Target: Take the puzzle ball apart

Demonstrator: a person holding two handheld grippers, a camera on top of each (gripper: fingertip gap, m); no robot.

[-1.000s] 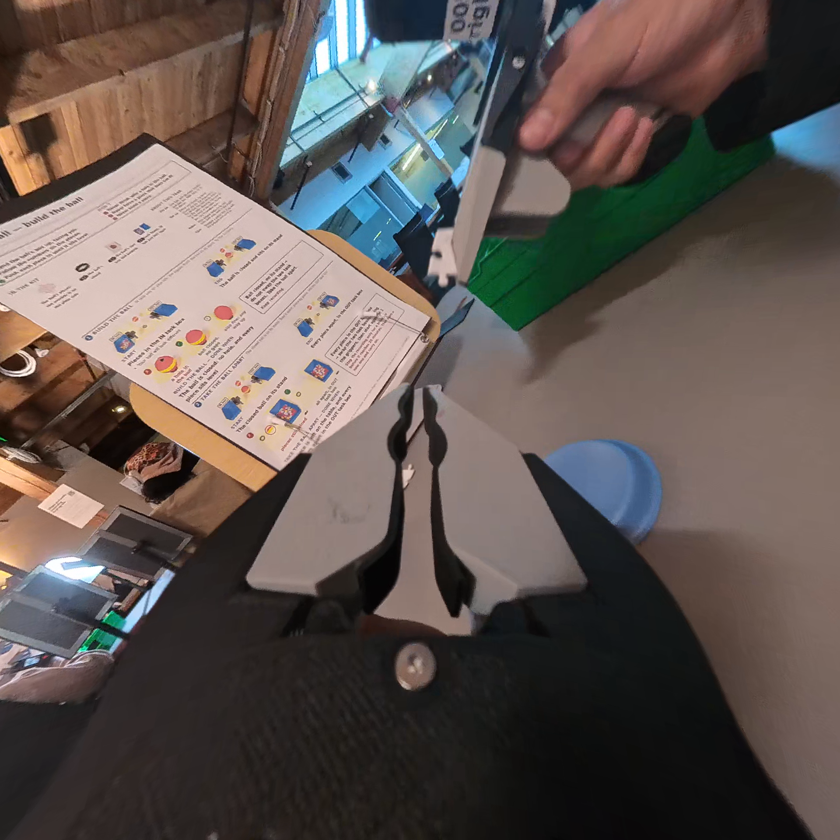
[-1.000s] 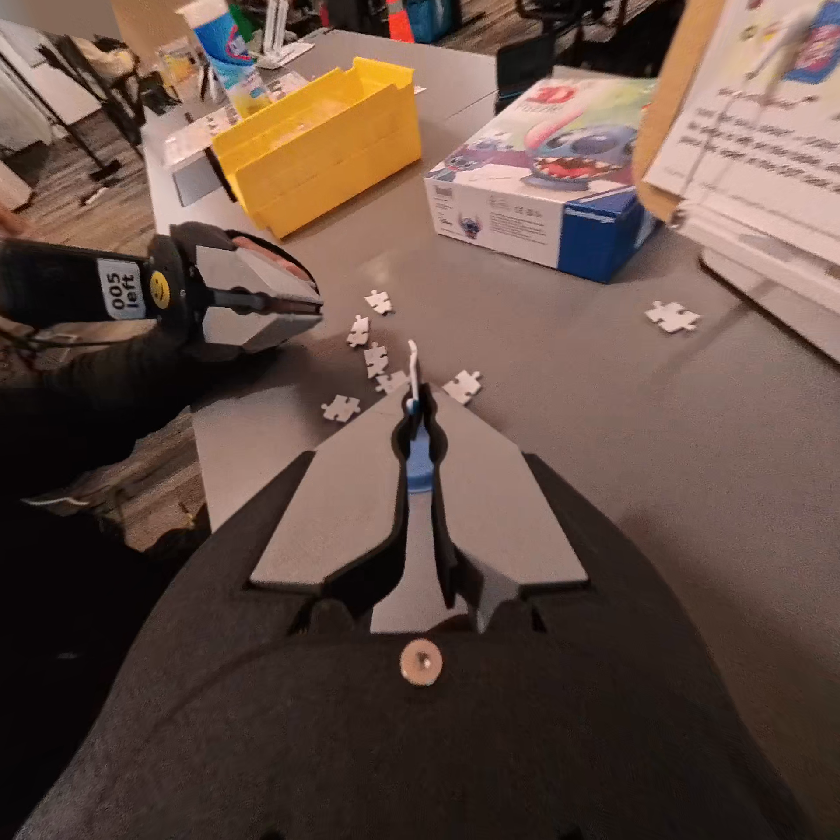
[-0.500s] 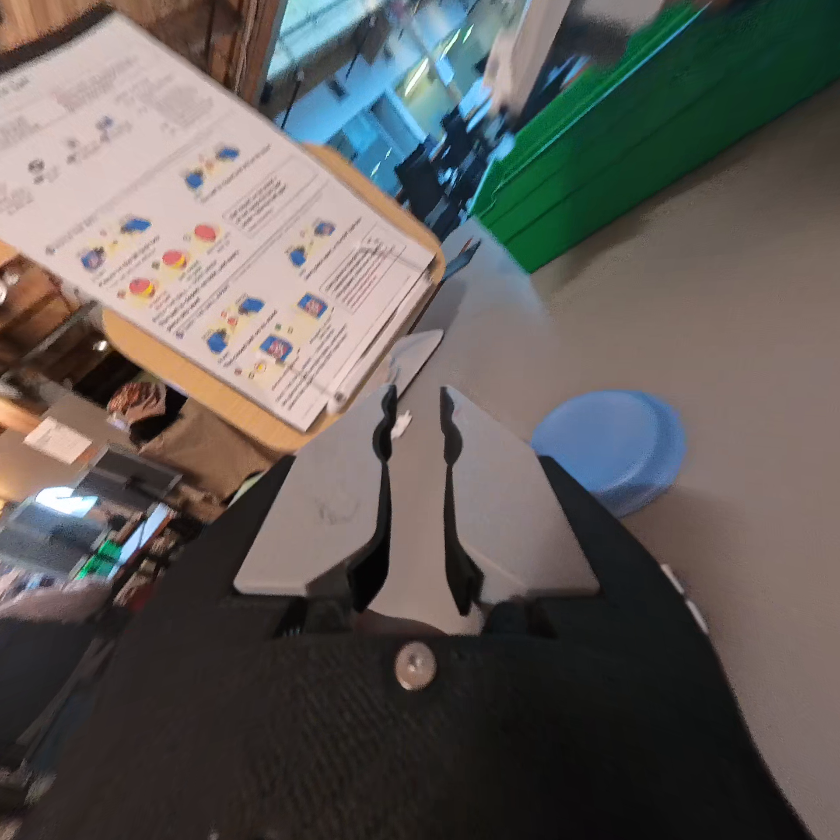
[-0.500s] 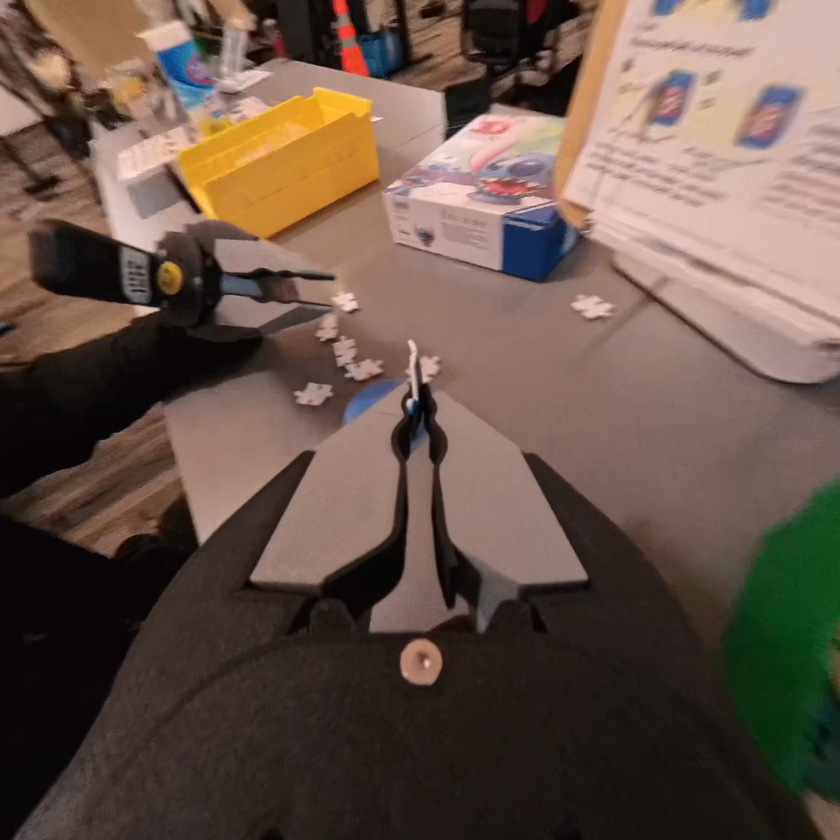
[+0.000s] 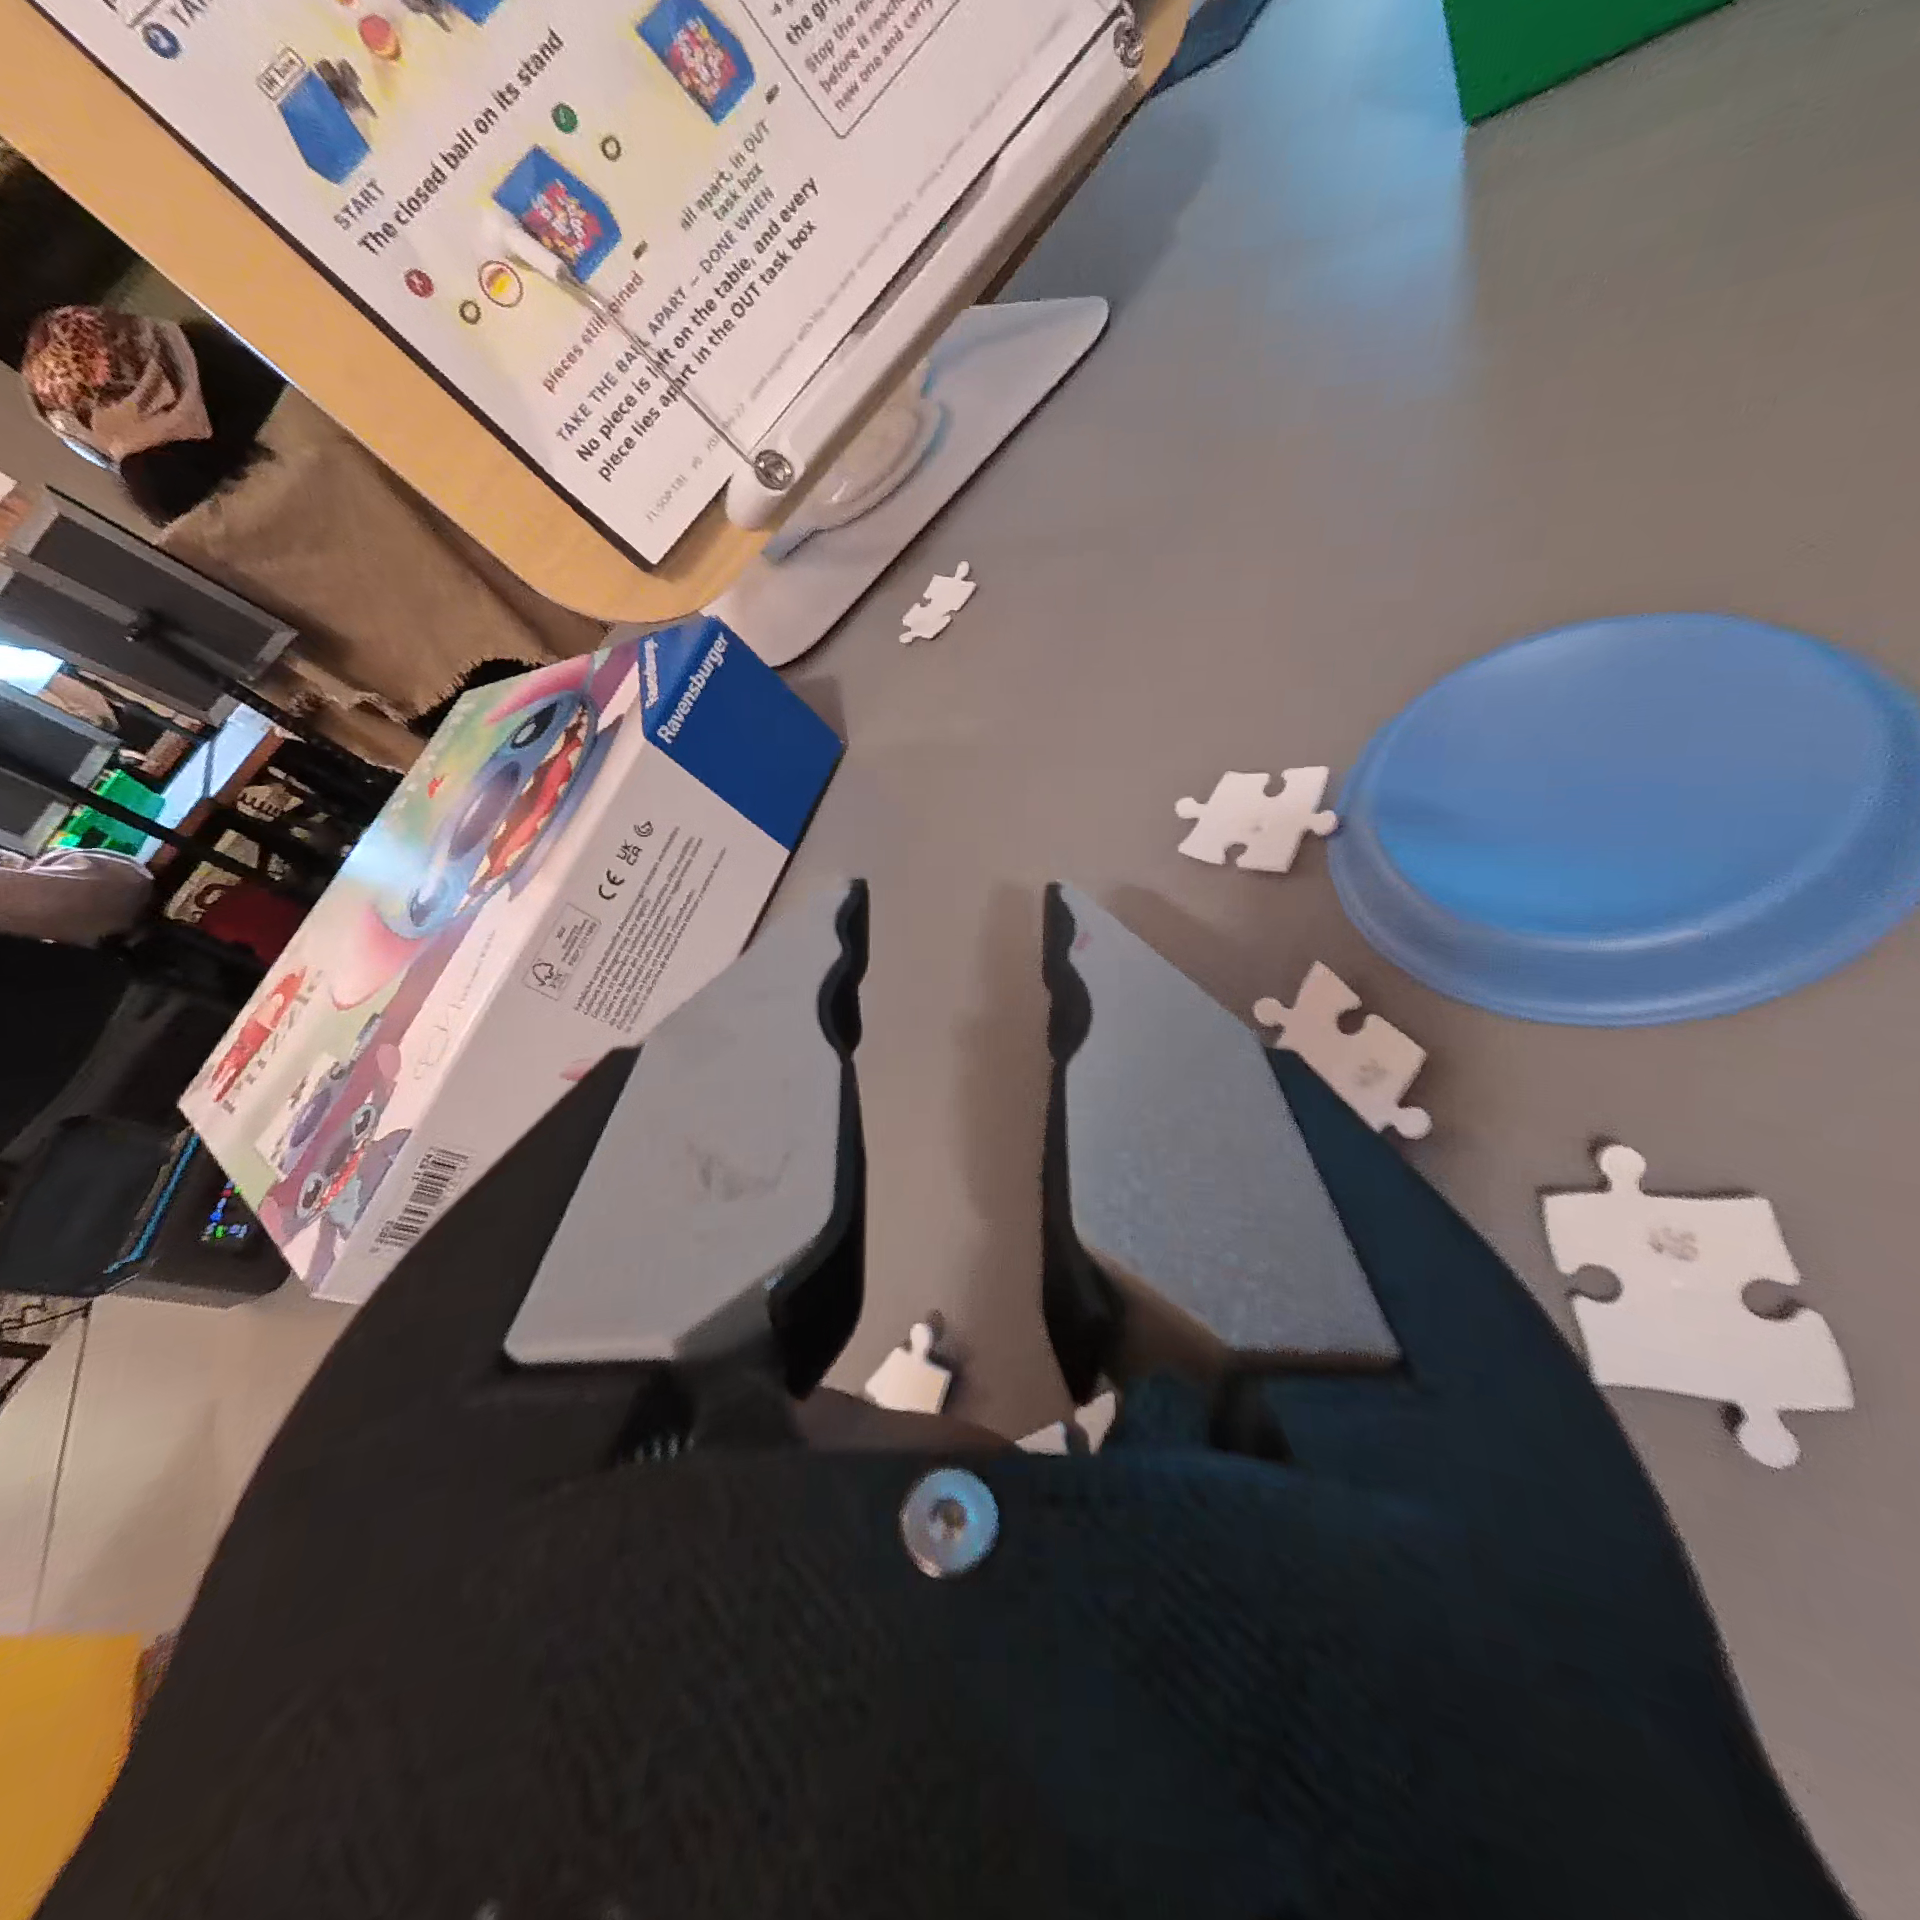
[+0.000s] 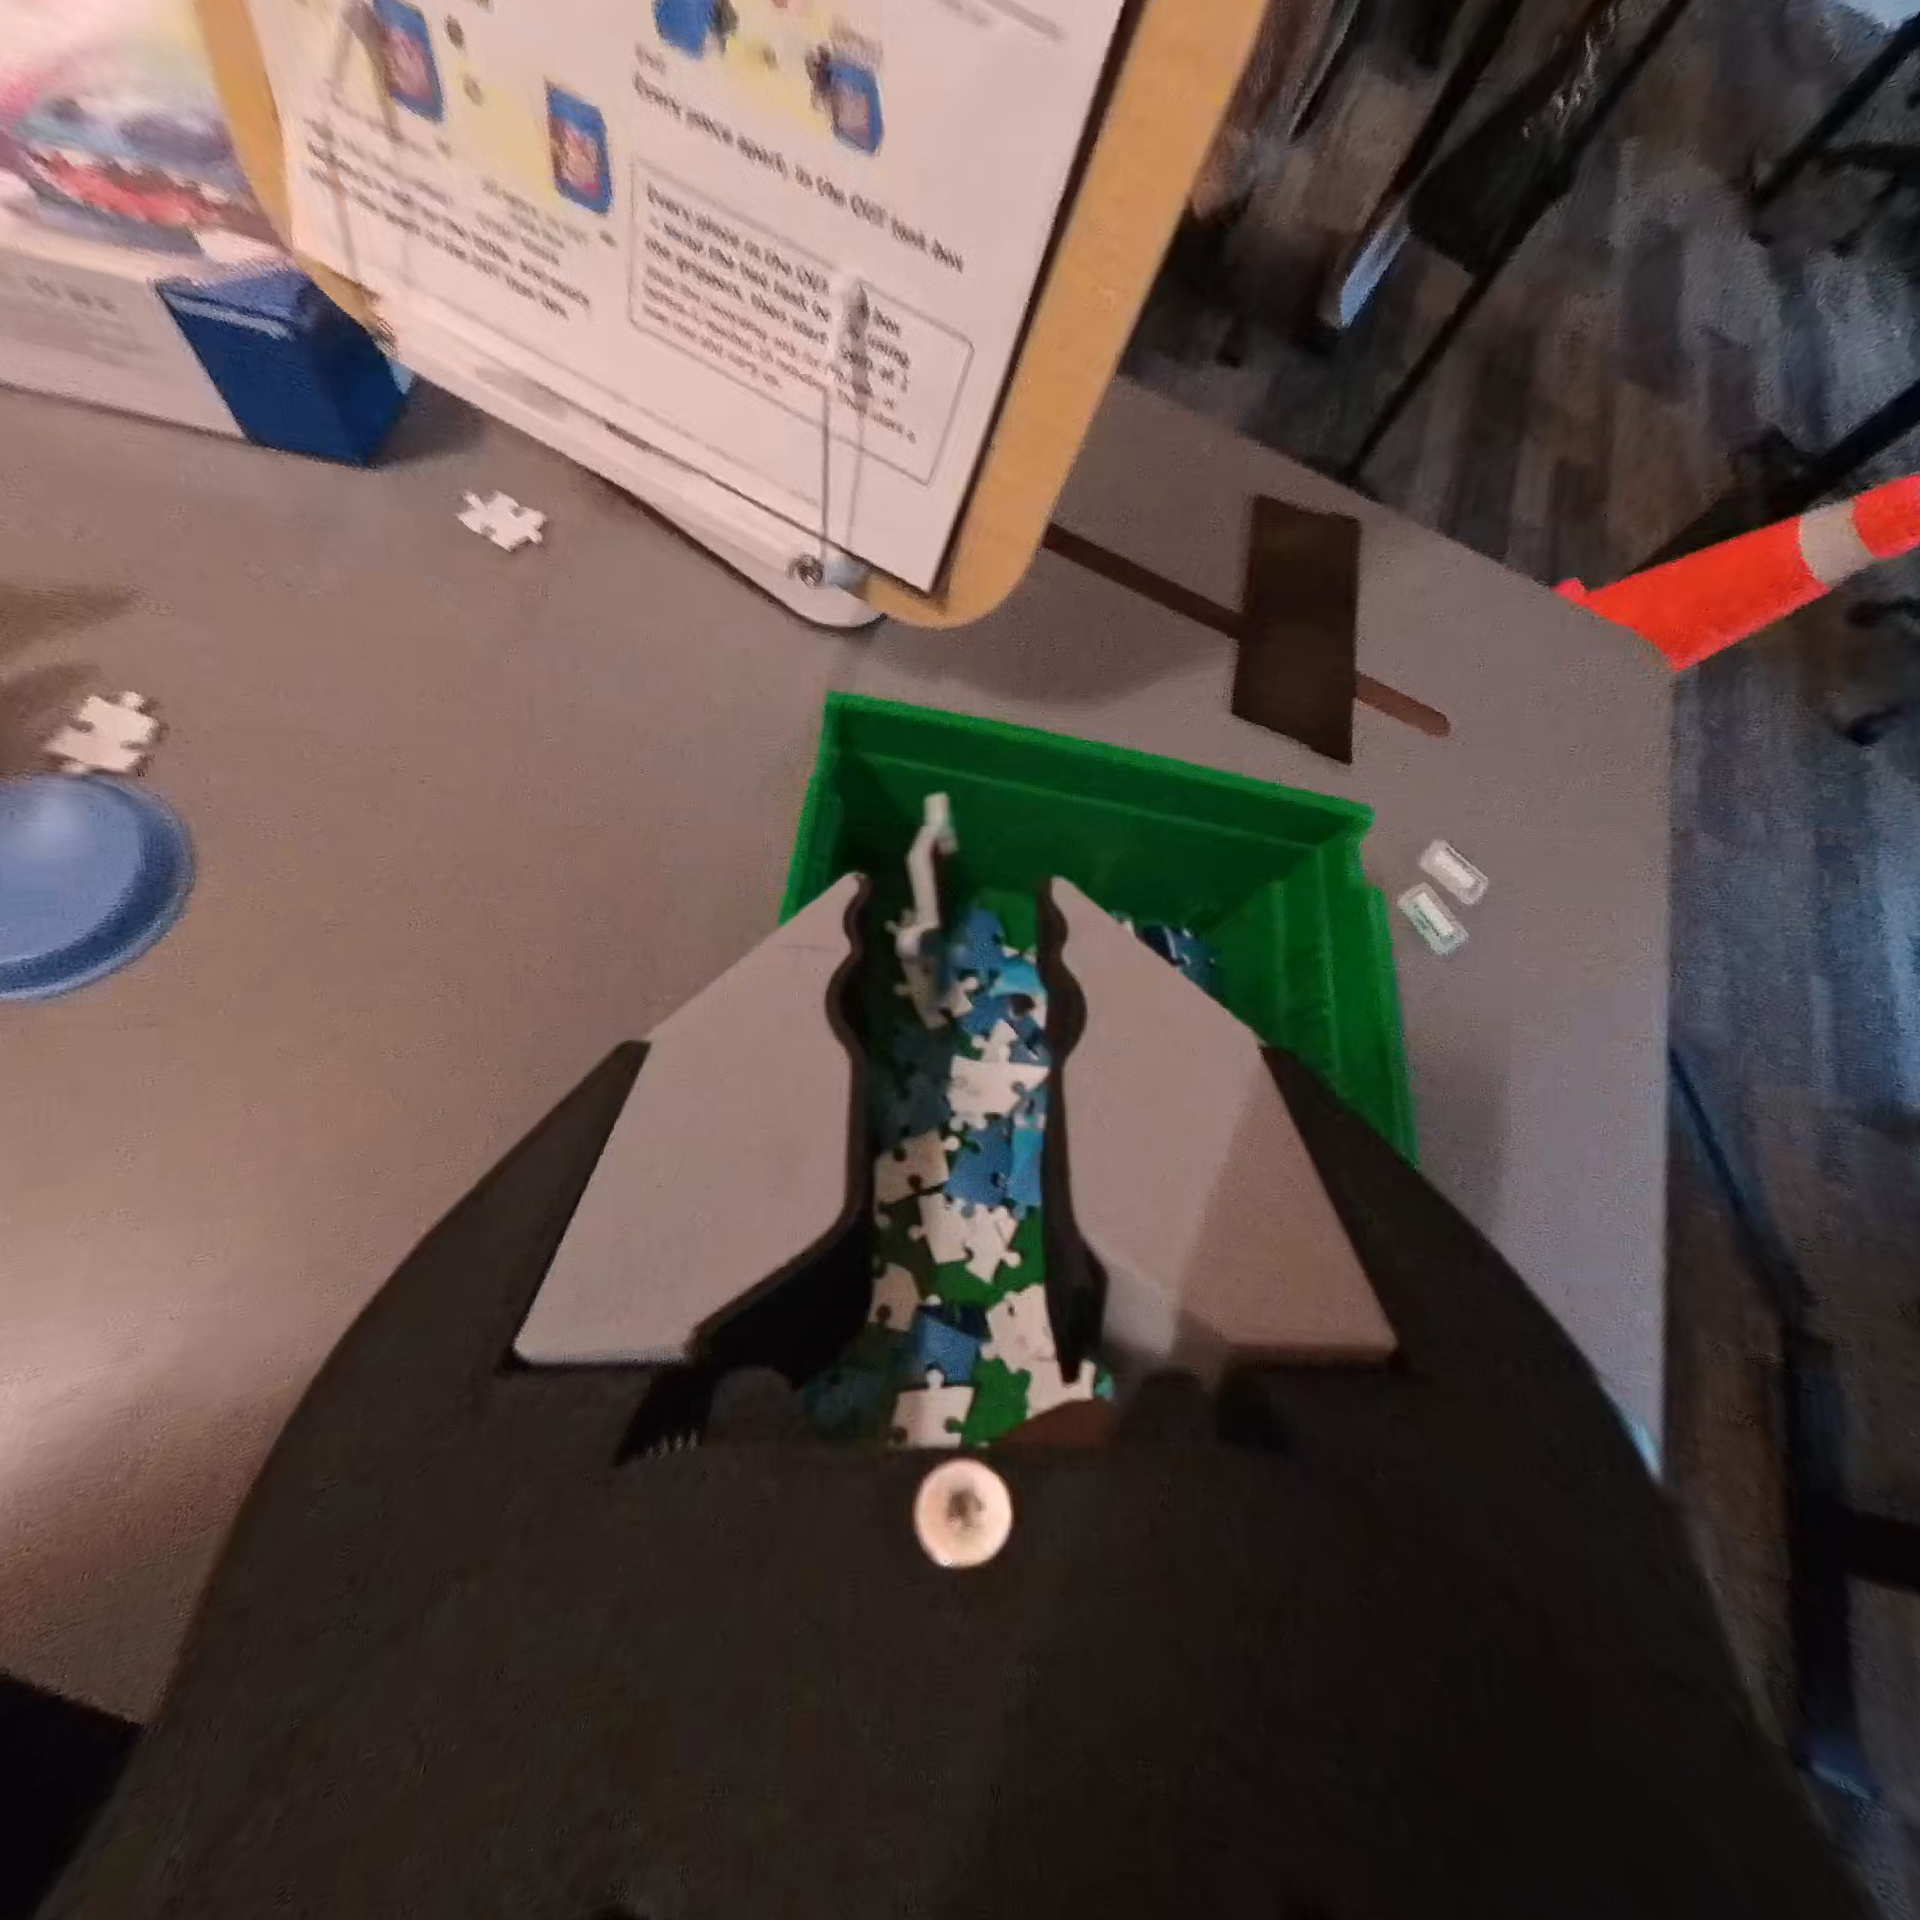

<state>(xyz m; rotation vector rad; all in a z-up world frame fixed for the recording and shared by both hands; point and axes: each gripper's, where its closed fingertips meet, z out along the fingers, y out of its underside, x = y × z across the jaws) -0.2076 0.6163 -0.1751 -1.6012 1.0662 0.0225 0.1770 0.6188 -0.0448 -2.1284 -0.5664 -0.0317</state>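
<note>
We are finding the right gripper (image 6: 951,904) above the green plastic bin (image 6: 1340,935), fingers now spread where a moment ago they were pinching a white jigsaw piece (image 6: 925,894). That piece is standing edge-on close by the left finger (image 6: 769,1039), over the heap of blue and white pieces (image 6: 966,1143) in the bin; we cannot tell whether it is touching the pad. The left gripper (image 5: 951,914), shut a second ago, is now hovering with fingers spread and nothing between them over the grey counter (image 5: 1351,416). Loose white pieces (image 5: 1340,1044) are lying at three o'clock, the round blue plastic dish (image 5: 1631,821) at two, the printed cardboard puzzle box (image 5: 582,914) at ten.
</note>
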